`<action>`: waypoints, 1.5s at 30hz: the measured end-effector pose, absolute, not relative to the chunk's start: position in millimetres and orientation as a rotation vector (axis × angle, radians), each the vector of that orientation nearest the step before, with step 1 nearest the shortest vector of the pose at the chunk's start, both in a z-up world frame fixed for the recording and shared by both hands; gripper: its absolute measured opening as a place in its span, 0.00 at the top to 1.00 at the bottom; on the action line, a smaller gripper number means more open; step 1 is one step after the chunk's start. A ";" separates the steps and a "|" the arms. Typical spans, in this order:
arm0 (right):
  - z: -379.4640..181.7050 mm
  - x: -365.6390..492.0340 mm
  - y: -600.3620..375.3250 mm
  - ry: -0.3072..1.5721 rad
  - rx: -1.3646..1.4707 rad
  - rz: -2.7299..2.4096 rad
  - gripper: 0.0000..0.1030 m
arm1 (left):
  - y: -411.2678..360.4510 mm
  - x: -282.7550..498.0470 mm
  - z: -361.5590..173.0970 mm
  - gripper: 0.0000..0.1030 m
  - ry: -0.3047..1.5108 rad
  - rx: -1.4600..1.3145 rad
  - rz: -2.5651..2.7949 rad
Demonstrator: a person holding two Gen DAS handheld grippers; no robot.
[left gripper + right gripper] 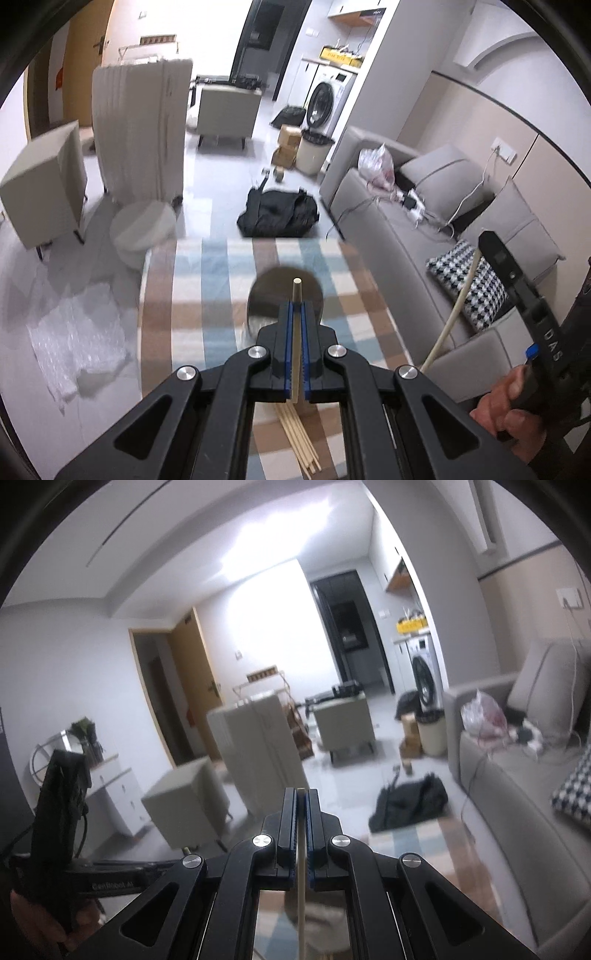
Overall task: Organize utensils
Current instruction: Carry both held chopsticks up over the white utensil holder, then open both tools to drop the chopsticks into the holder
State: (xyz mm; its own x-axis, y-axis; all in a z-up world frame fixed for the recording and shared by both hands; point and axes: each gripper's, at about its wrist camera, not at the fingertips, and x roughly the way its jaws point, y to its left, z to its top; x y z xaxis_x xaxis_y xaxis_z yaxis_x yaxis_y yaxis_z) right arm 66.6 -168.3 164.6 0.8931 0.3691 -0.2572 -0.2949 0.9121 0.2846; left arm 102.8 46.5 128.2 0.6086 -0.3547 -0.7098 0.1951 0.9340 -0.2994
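My left gripper [296, 306] is shut on a pale wooden chopstick [296, 291] whose tip pokes out past the jaws, above a round grey holder [286, 295] on the checked tablecloth [207, 295]. Several more chopsticks [301, 439] lie in a bundle on the cloth below the gripper. My right gripper [301, 794] is shut on another pale chopstick [301, 867] held upright well above the table. The right gripper also shows at the right of the left wrist view [517, 288], with its chopstick [454, 314] hanging down.
A grey sofa [424, 236] with a houndstooth cushion [469, 284] runs along the right. A black bag [277, 214], a round stool [144, 229], a white suitcase [140, 129] and bubble wrap [74, 343] stand on the floor beyond the table.
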 end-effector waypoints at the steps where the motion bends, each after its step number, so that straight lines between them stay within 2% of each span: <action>1: 170.6 74.4 -167.4 0.301 0.244 0.355 0.97 | 46.4 107.7 132.2 1.00 0.850 -0.203 -0.322; 9: 178.9 143.0 -146.4 0.249 0.188 0.362 0.97 | 50.3 166.2 141.8 1.00 0.775 -0.196 -0.308; 21: 107.8 231.2 -132.9 0.300 0.234 0.302 0.97 | 51.1 229.6 90.2 1.00 0.825 -0.230 -0.327; 38: 78.5 211.2 -108.0 0.179 0.104 0.286 0.97 | 46.1 222.2 76.2 1.00 0.893 -0.197 -0.352; 45: 73.6 196.7 -110.6 0.240 0.096 0.341 0.97 | 41.4 218.7 67.3 1.00 0.938 -0.205 -0.387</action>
State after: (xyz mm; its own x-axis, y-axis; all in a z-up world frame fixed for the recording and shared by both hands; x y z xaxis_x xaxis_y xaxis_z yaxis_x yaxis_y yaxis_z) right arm 196.7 -110.6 73.6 0.9142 0.3423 -0.2167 -0.3197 0.9381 0.1333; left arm 218.7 41.4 67.3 0.5296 -0.4098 -0.7427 0.2338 0.9122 -0.3367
